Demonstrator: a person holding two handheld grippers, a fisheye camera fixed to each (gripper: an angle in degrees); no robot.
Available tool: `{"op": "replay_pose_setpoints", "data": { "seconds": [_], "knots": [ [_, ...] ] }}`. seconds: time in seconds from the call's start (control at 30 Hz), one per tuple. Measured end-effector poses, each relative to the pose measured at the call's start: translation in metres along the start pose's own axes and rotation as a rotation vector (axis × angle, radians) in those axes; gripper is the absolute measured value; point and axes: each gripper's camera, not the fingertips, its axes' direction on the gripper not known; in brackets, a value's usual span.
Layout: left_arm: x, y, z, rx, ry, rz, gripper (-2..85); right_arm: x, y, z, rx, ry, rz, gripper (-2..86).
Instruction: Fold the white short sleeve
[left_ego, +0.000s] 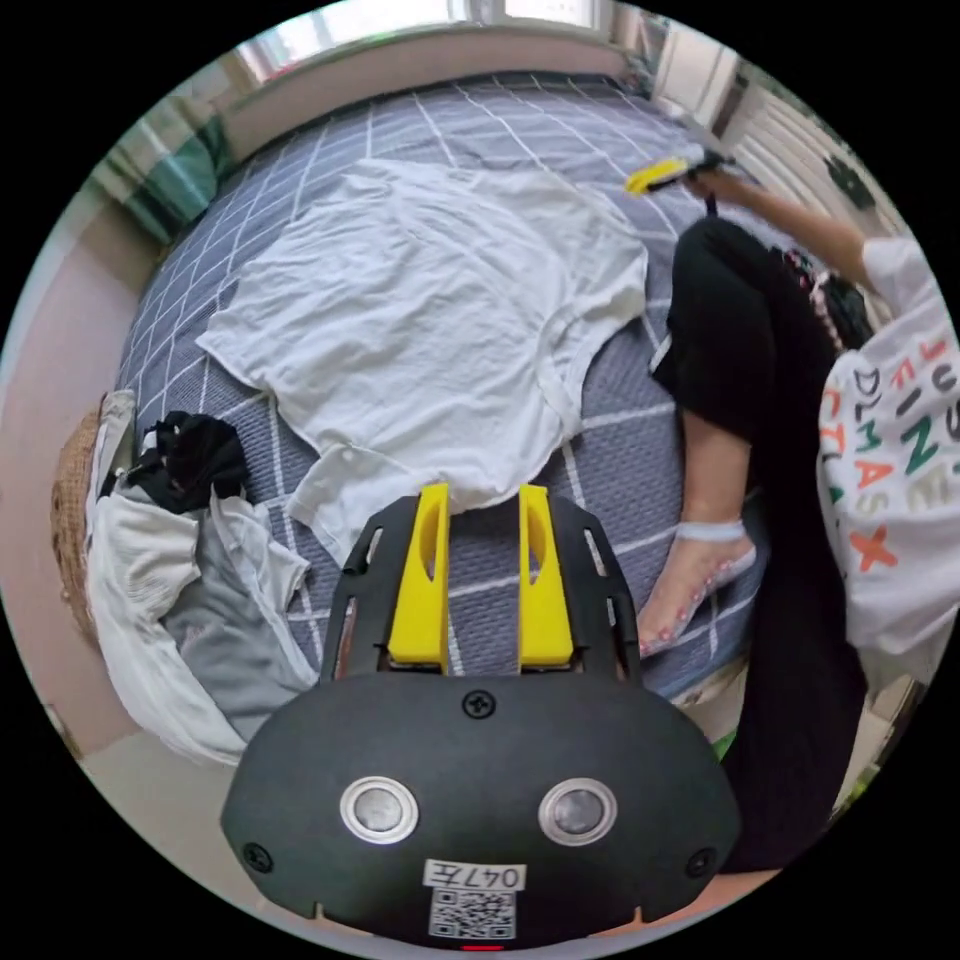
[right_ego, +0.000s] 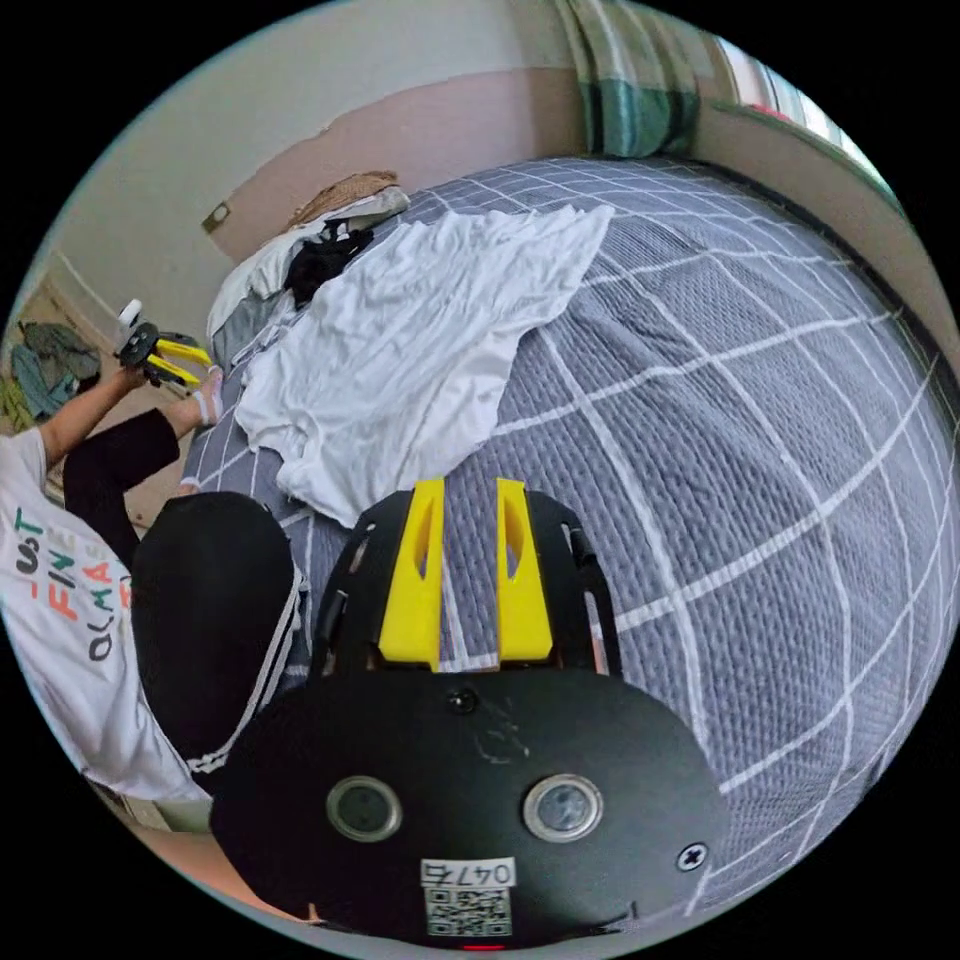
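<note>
So, left gripper first: its yellow jaws sit apart with nothing between them, tips hovering right at the near hem of the white short sleeve shirt, which looks like it just overlaps the tip of one jaw, though I can't tell if it's actually touching. The shirt lies spread out and wrinkly ahead of the jaws on the grey checked bedspread. Off to the left of this gripper there's a pile of clothes, white, grey and black stuff, next to a woven basket at the bed's edge. To the right of the jaws a person's leg in black rests on the bed, foot in a sheer sock, and far ahead on the right the other gripper shows at the end of the person's arm.

Right gripper now: jaws apart too, empty, held over bare bedspread. The shirt is just ahead and a bit left of the tips, near but not touching. Way off to the left in the right gripper view you can see the left gripper in the person's hand, and the person's knee sits left of the jaws.
</note>
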Motion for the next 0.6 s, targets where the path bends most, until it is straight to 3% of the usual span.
{"op": "replay_pose_setpoints", "data": {
  "seconds": [0.2,0.33,0.4,0.47,0.6],
  "knots": [
    [0.013,-0.071,0.021,0.119,0.035,0.038,7.1,0.023,-0.021,0.036,0.127,-0.18,0.15,1.2],
    [0.021,-0.109,0.055,0.18,0.01,-0.031,3.9,-0.052,-0.086,0.039,0.089,0.064,-0.144,5.8],
    [0.018,-0.123,0.086,0.216,0.06,-0.11,2.7,-0.082,-0.117,0.059,0.011,-0.057,-0.29,8.8],
    [0.015,-0.126,0.108,0.236,0.138,-0.172,2.1,-0.102,-0.139,0.081,-0.146,-0.312,-0.418,9.4],
    [0.015,-0.11,0.139,0.263,0.215,-0.237,1.1,-0.071,-0.114,0.048,0.013,-0.242,-0.341,8.3]
  ]
}}
